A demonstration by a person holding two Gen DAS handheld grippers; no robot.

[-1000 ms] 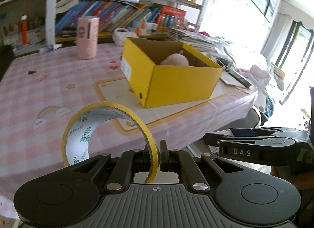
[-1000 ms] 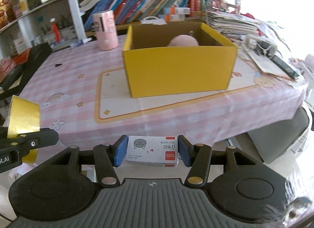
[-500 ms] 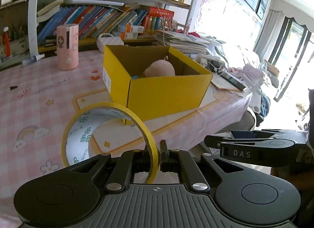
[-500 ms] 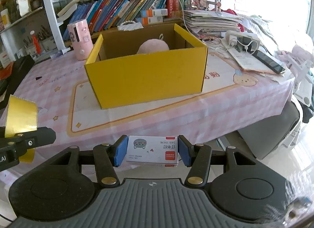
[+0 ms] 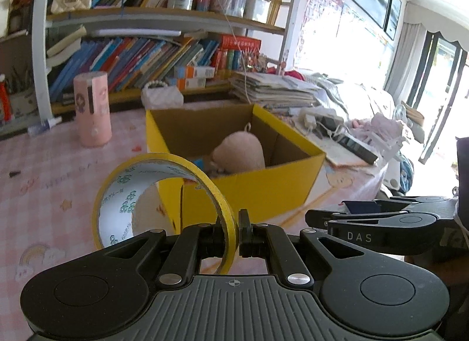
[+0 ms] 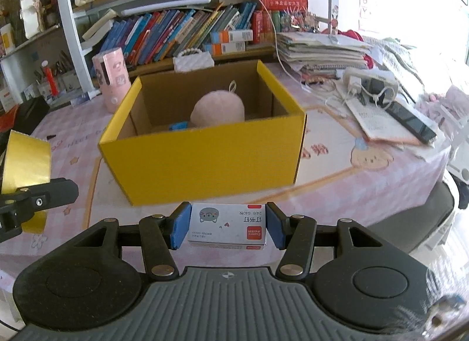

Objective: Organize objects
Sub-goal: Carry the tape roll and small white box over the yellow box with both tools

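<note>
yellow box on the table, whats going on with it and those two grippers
A person is tidying things into the yellow box on the pink table. The left gripper is shut on a roll of yellow tape; the right gripper is shut on a small staple box. Both are held short of the yellow box, which already holds a pink plush. Neither item is in yet.

Bright daylight floods in from the windows [image 5: 366, 3] at two o'clock, blowing out there. Fisheye bending curves the edges; the yellow box [image 6: 205, 159] is slightly motion-blurred.

A home study: crammed bookshelves [image 6: 181, 33] behind a table with a pink checked tablecloth [image 6: 337, 171].
</note>
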